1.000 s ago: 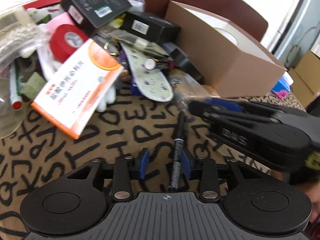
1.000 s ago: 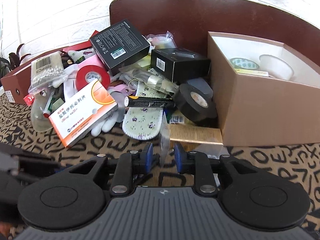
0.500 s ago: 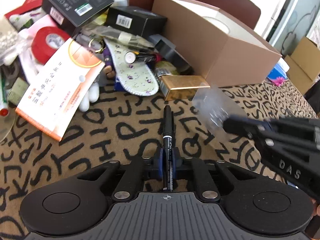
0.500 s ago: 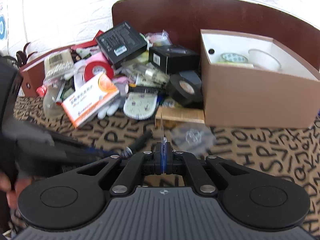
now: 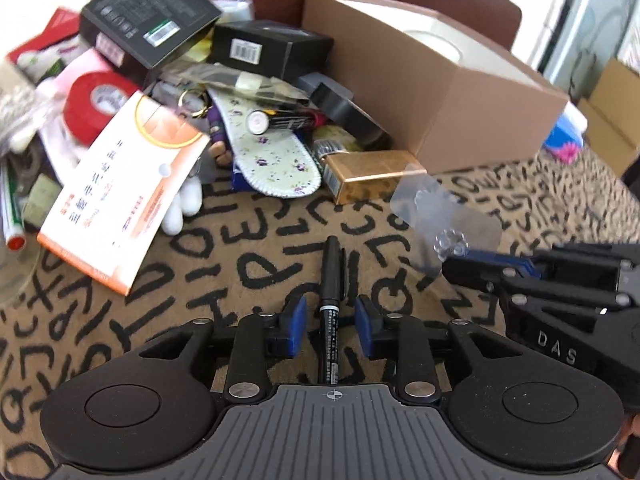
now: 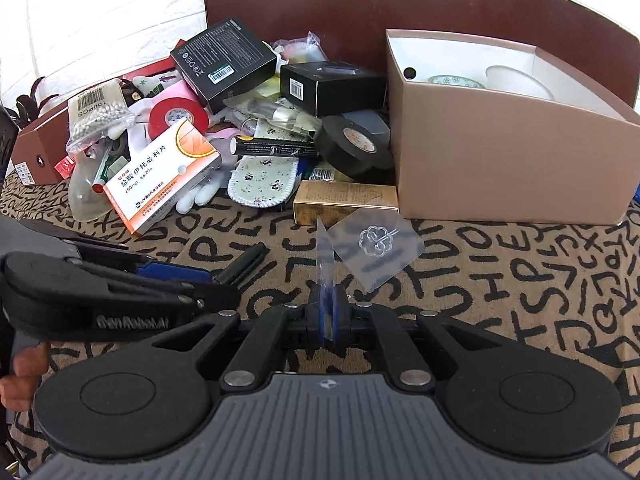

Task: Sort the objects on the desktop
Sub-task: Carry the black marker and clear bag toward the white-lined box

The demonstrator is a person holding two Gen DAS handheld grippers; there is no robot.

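Note:
A black marker pen (image 5: 330,280) lies on the letter-patterned cloth between the blue pads of my left gripper (image 5: 330,324). Its jaws are opening and the pads stand clear of the pen on both sides. My right gripper (image 6: 326,312) is pinched on the edge of a clear plastic hook sheet (image 6: 376,248), its jaws just starting to ease. In the left wrist view that sheet (image 5: 444,216) hangs off the right gripper (image 5: 452,268) just above the cloth. The right wrist view shows the pen (image 6: 244,260) poking out past the left gripper (image 6: 216,280).
An open brown cardboard box (image 6: 500,160) stands at the right rear with a white bowl inside. Left of it is a pile: orange-white medicine box (image 6: 164,176), red tape (image 6: 176,114), black tape (image 6: 352,140), floral insole (image 6: 260,176), gold box (image 6: 344,196), black boxes. A hand shows at lower left.
Half a second ago the left jaws were shut on the pen; now they have parted. The right gripper closed on the clear sheet and drew it back from the pile.

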